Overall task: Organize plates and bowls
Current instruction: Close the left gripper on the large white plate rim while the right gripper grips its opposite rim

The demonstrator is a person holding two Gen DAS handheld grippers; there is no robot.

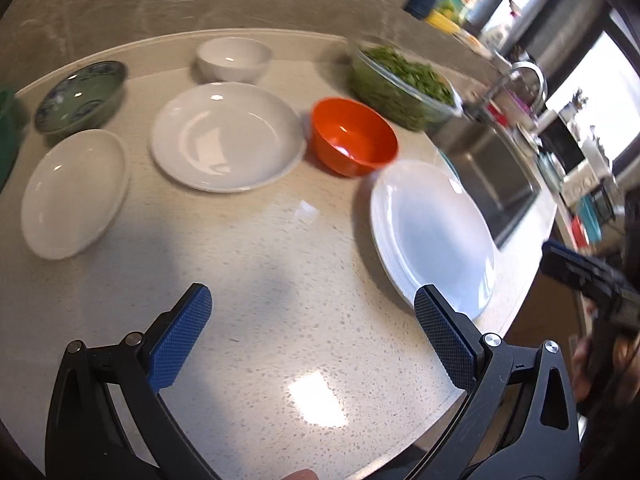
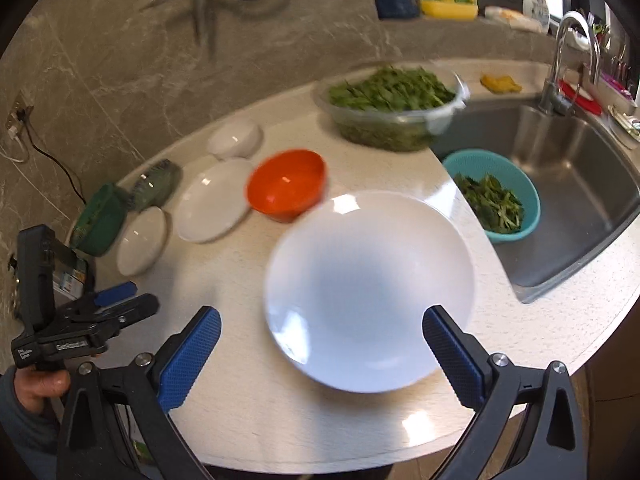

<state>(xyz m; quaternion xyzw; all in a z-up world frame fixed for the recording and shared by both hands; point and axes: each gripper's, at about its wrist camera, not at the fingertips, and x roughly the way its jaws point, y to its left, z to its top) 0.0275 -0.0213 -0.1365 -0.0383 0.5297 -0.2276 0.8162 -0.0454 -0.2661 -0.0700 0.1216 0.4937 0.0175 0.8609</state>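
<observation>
**Dishes still spread out**

Nothing looks sorted yet. All the dishes sit apart on the counter (image 1: pixel 260 264), none stacked.

Count: three white plates, which are the big plate (image 2: pixel 368 292) near the front edge by the sink (image 2: pixel 568 184), the middle plate (image 1: pixel 226 136) and the small plate (image 1: pixel 74 194) on the far left. Three bowls: the orange bowl (image 1: pixel 354 142), the white bowl (image 1: pixel 234 58) and the green patterned bowl (image 1: pixel 80 96). (The tub of greens (image 2: pixel 394 106) is not a dish to sort.)

The left gripper (image 1: pixel 312 328) is wide open and holds nothing. The right gripper (image 2: pixel 322 348) is wide open too, empty, just in front of the big plate.
</observation>
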